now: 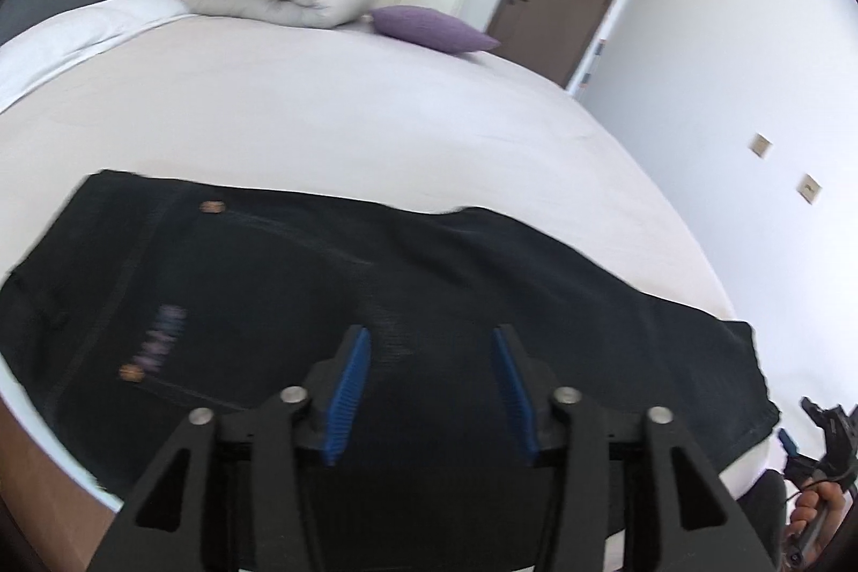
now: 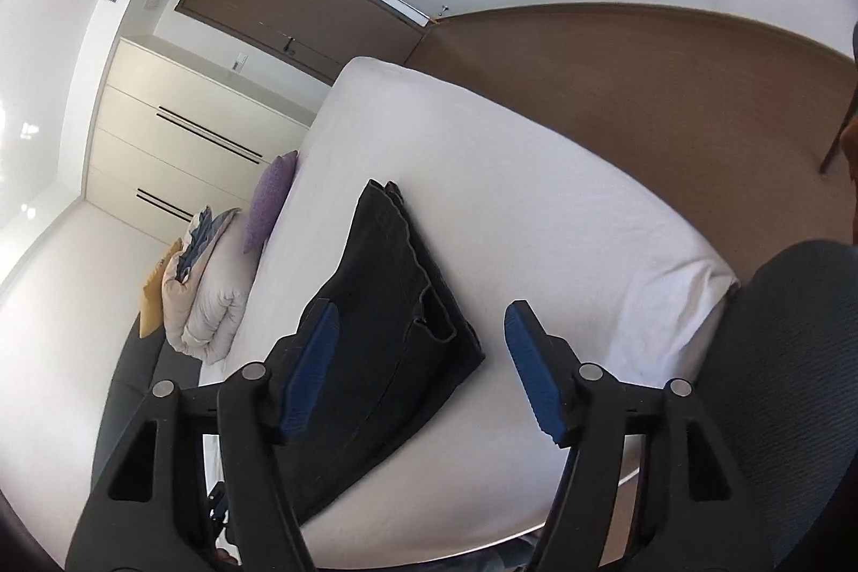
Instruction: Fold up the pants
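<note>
While both sets of jaws are held apart and empty, the pants [image 1: 375, 304] are seen stretched lengthwise across the bed [image 1: 322, 116], waistband under the left gripper [image 1: 431, 390], hems nearer the right gripper [image 2: 418, 368].

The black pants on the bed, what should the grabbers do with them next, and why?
Probably pinch the two ends and fold once more. The long black denim pants lie folded lengthwise, flat on the white bed sheet. The left gripper and right gripper are both open above them, holding nothing.
</note>
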The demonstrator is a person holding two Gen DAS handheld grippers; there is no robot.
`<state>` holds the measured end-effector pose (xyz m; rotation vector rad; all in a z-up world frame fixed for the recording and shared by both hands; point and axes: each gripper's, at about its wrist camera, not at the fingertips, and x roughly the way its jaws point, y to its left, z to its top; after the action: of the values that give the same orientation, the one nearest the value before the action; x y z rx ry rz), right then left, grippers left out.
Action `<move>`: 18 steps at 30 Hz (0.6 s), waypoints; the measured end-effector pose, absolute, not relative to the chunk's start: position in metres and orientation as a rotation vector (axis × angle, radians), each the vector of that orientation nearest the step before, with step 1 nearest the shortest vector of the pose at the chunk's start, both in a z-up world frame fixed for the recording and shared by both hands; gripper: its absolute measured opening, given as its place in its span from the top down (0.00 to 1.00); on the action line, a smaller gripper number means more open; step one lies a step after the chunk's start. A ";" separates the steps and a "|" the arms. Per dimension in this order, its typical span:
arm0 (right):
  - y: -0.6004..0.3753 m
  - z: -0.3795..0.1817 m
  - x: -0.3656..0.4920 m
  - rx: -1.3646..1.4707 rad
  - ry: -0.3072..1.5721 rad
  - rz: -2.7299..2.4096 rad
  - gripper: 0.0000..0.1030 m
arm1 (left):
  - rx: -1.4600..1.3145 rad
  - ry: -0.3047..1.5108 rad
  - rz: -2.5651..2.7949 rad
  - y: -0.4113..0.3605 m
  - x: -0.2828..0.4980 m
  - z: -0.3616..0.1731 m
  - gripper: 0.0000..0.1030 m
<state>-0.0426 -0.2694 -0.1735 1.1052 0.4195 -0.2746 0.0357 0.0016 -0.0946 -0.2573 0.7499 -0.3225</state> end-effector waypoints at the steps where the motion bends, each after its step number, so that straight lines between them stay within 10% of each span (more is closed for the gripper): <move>1: -0.273 -0.177 -0.046 1.128 0.428 -0.271 0.38 | -0.257 0.760 -0.350 -0.007 0.036 -0.096 0.46; 18: -0.279 -0.246 -0.016 1.381 0.359 -0.101 0.40 | -0.120 0.917 -0.546 -0.110 0.037 -0.139 0.44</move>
<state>-0.0159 -0.2789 -0.2464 1.3806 0.3594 -0.1014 0.0368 -0.1103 -0.1387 -0.1198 0.9170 -0.5464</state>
